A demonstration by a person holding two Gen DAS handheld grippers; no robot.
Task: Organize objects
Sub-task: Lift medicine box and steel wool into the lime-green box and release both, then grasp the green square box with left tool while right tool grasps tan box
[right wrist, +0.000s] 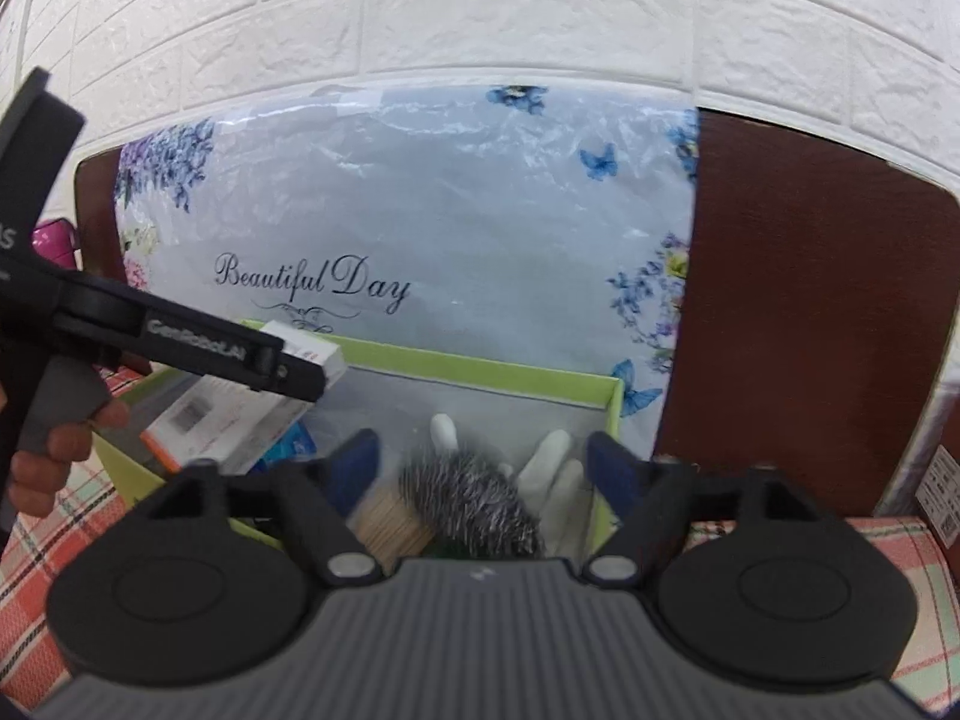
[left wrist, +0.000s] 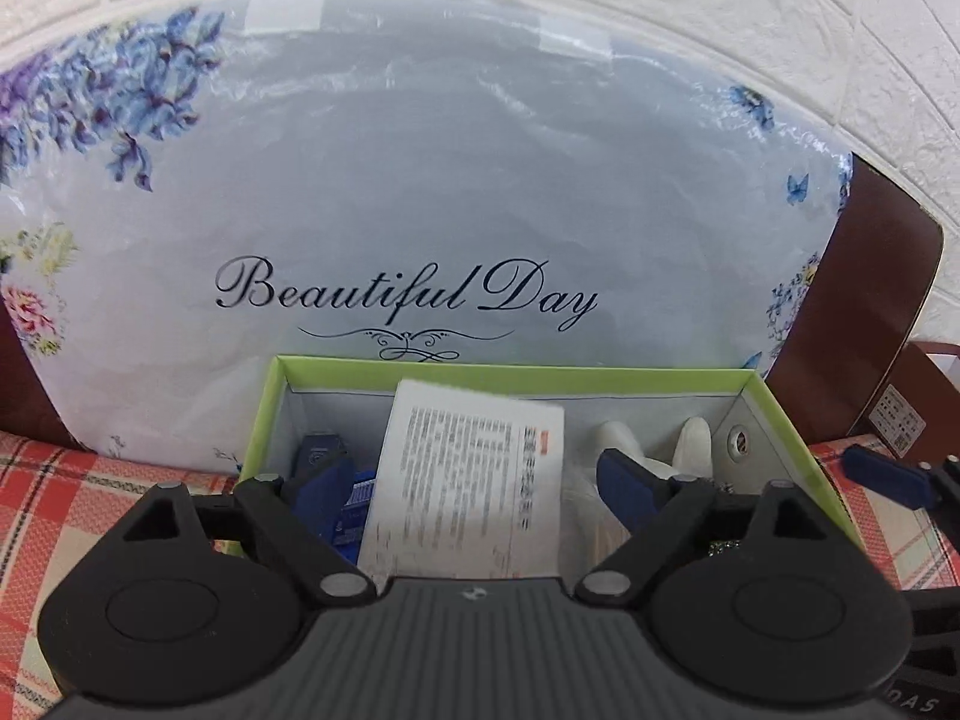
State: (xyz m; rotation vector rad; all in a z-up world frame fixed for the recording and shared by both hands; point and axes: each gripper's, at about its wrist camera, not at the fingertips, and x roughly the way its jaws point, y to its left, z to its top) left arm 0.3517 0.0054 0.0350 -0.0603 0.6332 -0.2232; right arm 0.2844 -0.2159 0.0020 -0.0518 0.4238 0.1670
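Observation:
A green-rimmed box (left wrist: 510, 369) with a grey inside stands on the plaid cloth. In the left wrist view my left gripper (left wrist: 477, 480) is open over it. A white printed carton (left wrist: 474, 468) lies between its blue pads (left wrist: 627, 480) with a gap on each side. Blue packets (left wrist: 354, 504) lie at the box's left, a white glove (left wrist: 690, 444) at its right. My right gripper (right wrist: 486, 471) is open over the box's right end (right wrist: 609, 408). A spiky grey ball (right wrist: 480, 504) sits below and between its fingers, untouched, beside wooden sticks (right wrist: 390, 519) and the glove (right wrist: 552, 462).
A floral plastic bag (left wrist: 420, 180) printed "Beautiful Day" leans behind the box against a brown board (right wrist: 810, 300) and a white brick wall (right wrist: 480, 0). A hand (right wrist: 54, 450) holds the left gripper (right wrist: 294, 375). A labelled brown box (left wrist: 900, 420) stands at the right on the plaid cloth (left wrist: 90, 510).

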